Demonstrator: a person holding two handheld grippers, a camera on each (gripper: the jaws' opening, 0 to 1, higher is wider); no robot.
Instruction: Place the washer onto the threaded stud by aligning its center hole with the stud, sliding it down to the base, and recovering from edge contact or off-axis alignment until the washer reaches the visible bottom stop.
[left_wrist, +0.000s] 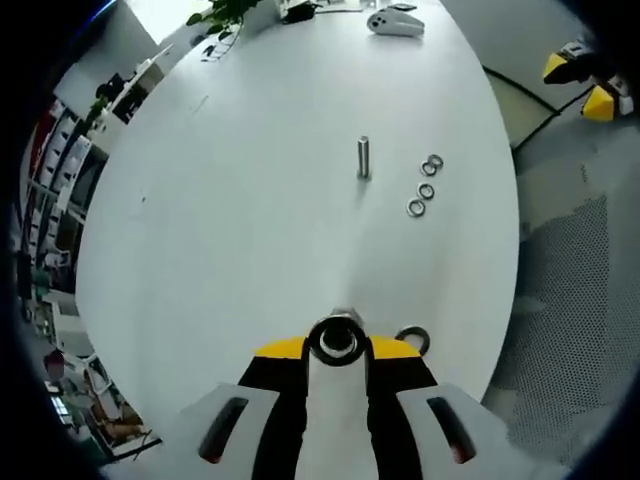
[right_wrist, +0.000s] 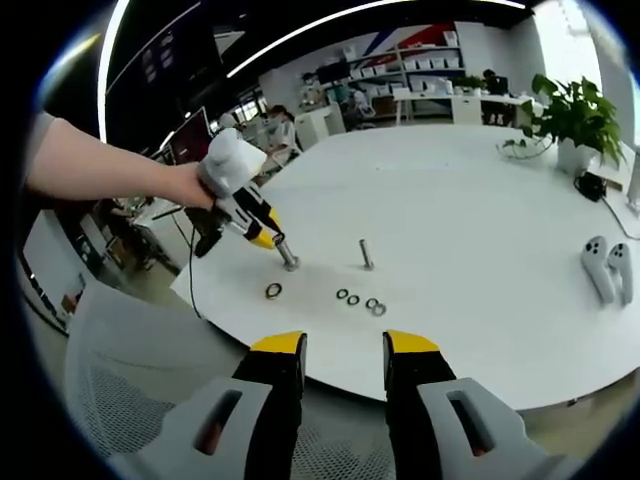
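Holding a short metal cylinder (left_wrist: 337, 340) in the left gripper (left_wrist: 337, 352), jaws narrow and clamped on it, lower end close to the table (left_wrist: 250, 220); cannot tell whether touching. Lying just beside it, a lone washer (left_wrist: 413, 338). Standing upright near mid-table, the threaded stud (left_wrist: 363, 157), bare, no washer on it; just beside it, a row of loose washers (left_wrist: 426, 191). Hanging off the table's near edge, above a mesh chair (right_wrist: 130, 370), the right gripper (right_wrist: 343, 350), jaws wide, nothing between them.

Judged an early step: no washer picked up yet. Next, probably: reach in with the free tongs, pinch a washer by its rim, carry it level over the stud.

White, glossy, uncluttered surface; two white controllers (right_wrist: 605, 265) and a potted plant (right_wrist: 575, 115) at the far side. Open office beyond, with shelving and desks.
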